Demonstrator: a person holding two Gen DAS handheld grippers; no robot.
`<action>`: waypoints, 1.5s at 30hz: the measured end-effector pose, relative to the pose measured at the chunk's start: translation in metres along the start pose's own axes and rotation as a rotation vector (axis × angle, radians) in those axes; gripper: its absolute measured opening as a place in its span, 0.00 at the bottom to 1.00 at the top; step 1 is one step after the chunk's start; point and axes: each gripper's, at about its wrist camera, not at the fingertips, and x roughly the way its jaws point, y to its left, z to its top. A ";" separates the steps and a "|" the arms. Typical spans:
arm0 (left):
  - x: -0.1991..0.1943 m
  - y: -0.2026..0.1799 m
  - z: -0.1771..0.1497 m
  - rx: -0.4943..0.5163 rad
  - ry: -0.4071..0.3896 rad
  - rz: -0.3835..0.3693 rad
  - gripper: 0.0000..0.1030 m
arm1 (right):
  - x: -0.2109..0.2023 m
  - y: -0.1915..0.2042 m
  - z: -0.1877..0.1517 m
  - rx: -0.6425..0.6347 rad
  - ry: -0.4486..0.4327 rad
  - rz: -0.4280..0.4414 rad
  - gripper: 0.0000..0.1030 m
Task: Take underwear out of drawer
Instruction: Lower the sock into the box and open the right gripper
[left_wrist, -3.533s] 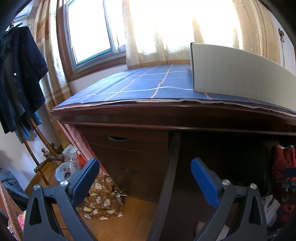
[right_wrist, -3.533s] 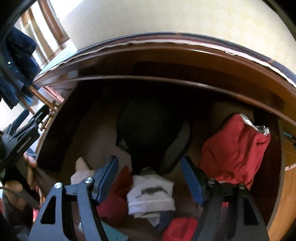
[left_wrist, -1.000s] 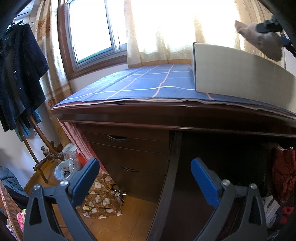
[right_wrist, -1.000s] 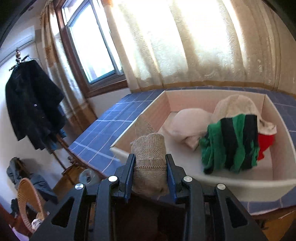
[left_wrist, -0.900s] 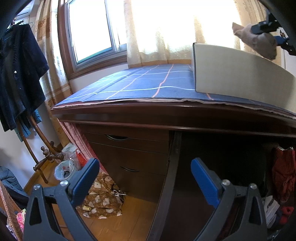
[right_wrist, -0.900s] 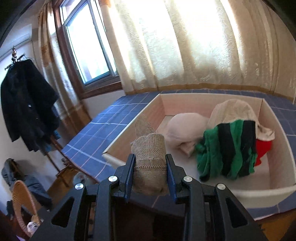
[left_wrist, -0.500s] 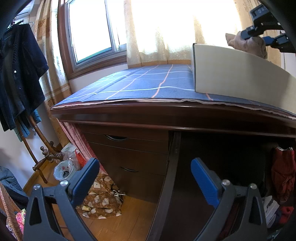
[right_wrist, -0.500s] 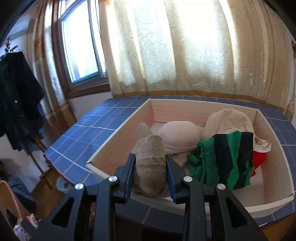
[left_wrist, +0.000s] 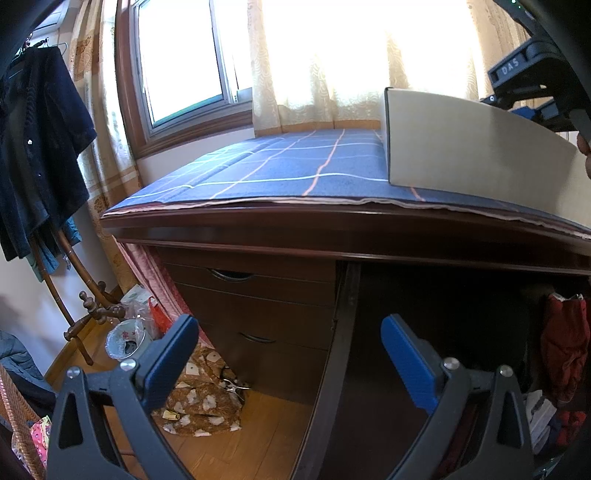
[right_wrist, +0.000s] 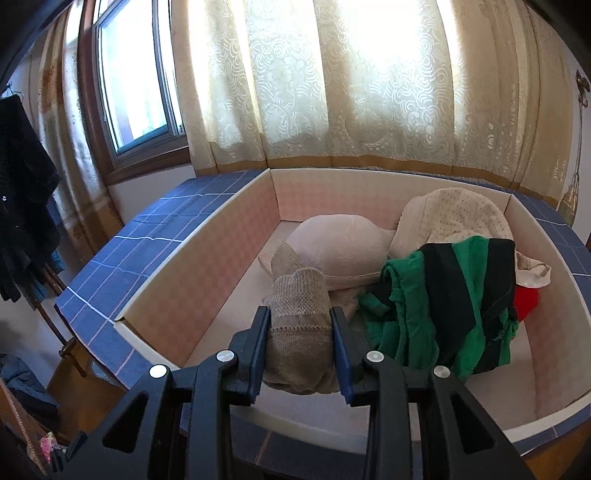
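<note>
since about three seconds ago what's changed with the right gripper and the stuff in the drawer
The right gripper was open over the clothes in the drawer. Now it is clamped on a beige knitted piece and has carried it up over the white box on the desk, easing down toward it. The left gripper has stayed open in the same place.

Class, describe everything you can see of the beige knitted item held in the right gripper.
The beige knitted item looks like a bunched sock of soft ribbed knit, with an openwork band across its middle. The right gripper is shut on it, blue pads pressing both sides. One end points up and away; it hangs inside the white box, above its floor.
</note>
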 end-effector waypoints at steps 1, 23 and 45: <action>0.000 0.000 0.000 0.000 0.000 0.000 0.98 | 0.001 0.001 0.000 -0.001 0.000 0.001 0.33; 0.004 -0.002 0.002 -0.003 0.000 -0.009 0.98 | 0.034 0.025 0.010 -0.035 0.055 0.000 0.33; 0.005 -0.004 0.003 -0.004 0.003 -0.012 0.98 | 0.044 0.022 0.012 0.010 0.074 -0.018 0.62</action>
